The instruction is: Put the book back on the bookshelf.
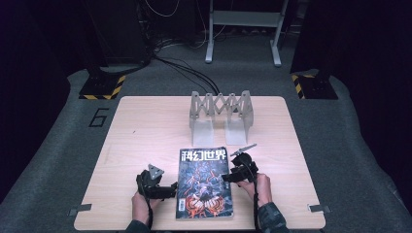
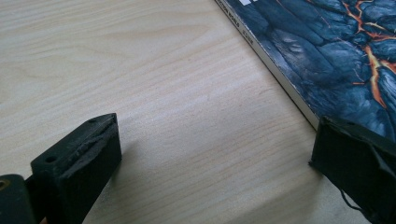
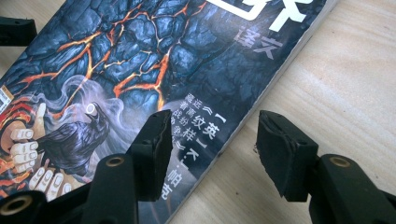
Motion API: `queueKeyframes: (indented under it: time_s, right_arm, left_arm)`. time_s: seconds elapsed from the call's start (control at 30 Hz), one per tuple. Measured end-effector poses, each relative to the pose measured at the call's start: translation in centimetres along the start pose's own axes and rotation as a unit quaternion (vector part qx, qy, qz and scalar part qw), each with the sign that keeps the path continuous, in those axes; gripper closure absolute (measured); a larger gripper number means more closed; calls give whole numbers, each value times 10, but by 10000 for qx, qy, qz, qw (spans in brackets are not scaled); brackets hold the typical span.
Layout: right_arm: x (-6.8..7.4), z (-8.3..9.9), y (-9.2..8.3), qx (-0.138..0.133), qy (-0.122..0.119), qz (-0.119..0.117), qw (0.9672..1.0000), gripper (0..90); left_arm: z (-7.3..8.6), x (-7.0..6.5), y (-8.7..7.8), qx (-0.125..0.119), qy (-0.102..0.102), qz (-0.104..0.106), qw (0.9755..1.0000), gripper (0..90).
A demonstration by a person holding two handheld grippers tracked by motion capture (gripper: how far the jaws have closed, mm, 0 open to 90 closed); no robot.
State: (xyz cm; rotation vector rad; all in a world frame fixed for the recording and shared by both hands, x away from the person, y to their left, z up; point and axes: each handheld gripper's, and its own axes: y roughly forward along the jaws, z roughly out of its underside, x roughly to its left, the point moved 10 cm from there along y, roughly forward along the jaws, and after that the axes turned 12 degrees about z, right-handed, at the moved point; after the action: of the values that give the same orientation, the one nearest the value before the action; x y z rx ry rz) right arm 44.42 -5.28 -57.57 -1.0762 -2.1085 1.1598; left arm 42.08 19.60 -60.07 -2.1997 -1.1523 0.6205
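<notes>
A magazine (image 1: 204, 182) with a dark lava-pattern cover and white title characters lies flat near the table's front edge. My left gripper (image 1: 172, 189) sits at its left edge, a hand holding it. In the left gripper view the magazine (image 2: 336, 56) runs along the right, and the left gripper (image 2: 215, 135) stands open wide, one jaw over bare wood, the other at the cover's edge. My right gripper (image 1: 228, 175) is at the magazine's right edge. In the right gripper view the right gripper (image 3: 212, 123) is open and straddles the edge of the magazine (image 3: 140, 60), with no jaw pressing on it.
A grey accordion-style rack (image 1: 221, 114) stands at the back middle of the wooden table (image 1: 145, 126). Bare wood stretches left and right of the magazine. Beyond the table lie grey floor, cables and stand bases.
</notes>
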Motion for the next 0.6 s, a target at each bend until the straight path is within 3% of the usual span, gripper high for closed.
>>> queueKeyframes:
  time_s: [0.07,0.13,0.27,0.57,0.6]
  right_arm:
    - [2,-1,1,45,116,11,9999,460]
    - [1,-1,3,67,57,21,10000,460]
    - [2,0,5,191,164,2,9997,460]
    - [0,-4,10,102,143,-2,9998,467]
    - [1,-4,9,153,225,-16,9996,468]
  left_arm:
    - [0,0,0,0,-2,1,10000,14]
    - [0,0,0,2,3,1,10000,14]
    - [0,0,0,2,2,1,10000,14]
    - [0,0,0,-2,6,4,10000,15]
    - [0,0,0,-2,6,4,10000,15]
